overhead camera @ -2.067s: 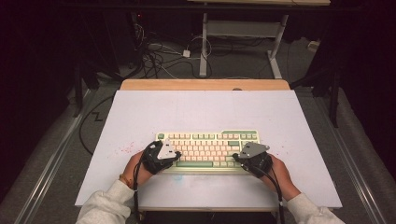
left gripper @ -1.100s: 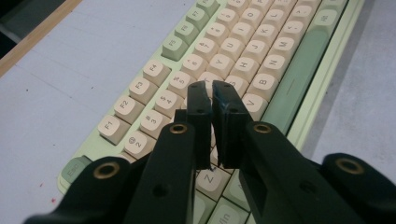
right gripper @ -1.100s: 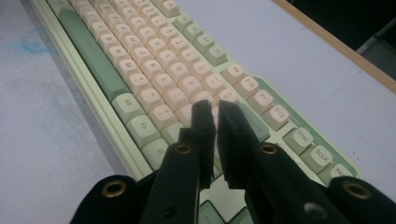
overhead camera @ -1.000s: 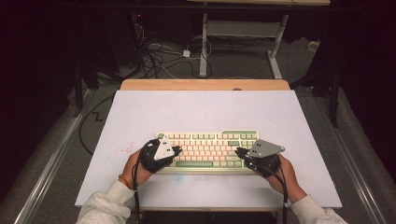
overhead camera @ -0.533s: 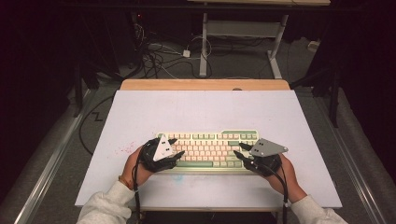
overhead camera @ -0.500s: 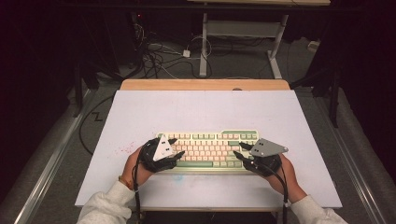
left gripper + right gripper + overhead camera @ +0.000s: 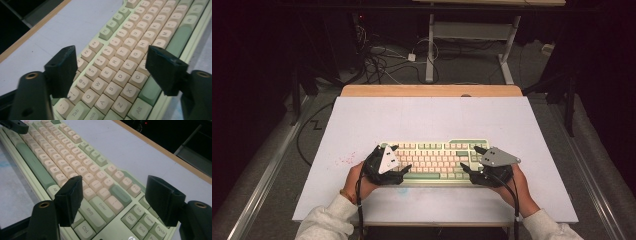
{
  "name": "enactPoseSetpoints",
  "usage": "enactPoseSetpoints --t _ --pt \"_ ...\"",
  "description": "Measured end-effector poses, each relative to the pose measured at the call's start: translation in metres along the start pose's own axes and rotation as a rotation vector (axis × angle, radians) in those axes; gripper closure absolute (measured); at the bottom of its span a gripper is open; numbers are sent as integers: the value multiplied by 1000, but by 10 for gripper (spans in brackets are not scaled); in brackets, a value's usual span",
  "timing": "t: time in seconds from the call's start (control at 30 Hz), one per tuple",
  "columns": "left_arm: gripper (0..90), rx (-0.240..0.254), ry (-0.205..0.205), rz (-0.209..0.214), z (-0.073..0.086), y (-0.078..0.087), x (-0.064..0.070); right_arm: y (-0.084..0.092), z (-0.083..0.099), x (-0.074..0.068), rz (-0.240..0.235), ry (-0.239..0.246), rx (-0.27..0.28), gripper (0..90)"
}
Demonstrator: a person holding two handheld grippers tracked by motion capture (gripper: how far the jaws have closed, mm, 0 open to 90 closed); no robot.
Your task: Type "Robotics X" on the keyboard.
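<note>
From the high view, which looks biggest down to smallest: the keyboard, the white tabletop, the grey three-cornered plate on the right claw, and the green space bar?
1. White tabletop
2. Keyboard
3. Grey three-cornered plate on the right claw
4. Green space bar; close to the plate in length but far thinner, so this order is unsure.

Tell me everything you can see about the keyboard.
The keyboard is a full-width board with a pale green case, cream letter keys, and green modifier keys and space bar; it looks like plastic. It lies flat on the white table, long side facing the person, near the front edge. The left gripper and right gripper hang open over its two ends, nothing between the jaws.
</note>
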State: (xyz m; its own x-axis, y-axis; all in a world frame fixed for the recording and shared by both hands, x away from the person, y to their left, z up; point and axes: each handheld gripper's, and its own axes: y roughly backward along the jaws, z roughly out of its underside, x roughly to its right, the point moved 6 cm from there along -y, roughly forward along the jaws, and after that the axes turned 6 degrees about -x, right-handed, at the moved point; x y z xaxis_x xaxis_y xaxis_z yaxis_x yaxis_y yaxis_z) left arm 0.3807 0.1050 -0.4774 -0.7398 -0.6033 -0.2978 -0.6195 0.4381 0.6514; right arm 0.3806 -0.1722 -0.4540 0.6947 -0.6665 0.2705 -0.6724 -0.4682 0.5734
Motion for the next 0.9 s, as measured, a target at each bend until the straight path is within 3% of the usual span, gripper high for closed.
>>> enactPoseSetpoints --t 0.27,0.9 --pt "159 2 7 -5 -1 0 0 -1 0 2 32 -21 15 218" --pt "159 27 0 -20 -5 6 0 0 -2 1 54 -15 12 164"
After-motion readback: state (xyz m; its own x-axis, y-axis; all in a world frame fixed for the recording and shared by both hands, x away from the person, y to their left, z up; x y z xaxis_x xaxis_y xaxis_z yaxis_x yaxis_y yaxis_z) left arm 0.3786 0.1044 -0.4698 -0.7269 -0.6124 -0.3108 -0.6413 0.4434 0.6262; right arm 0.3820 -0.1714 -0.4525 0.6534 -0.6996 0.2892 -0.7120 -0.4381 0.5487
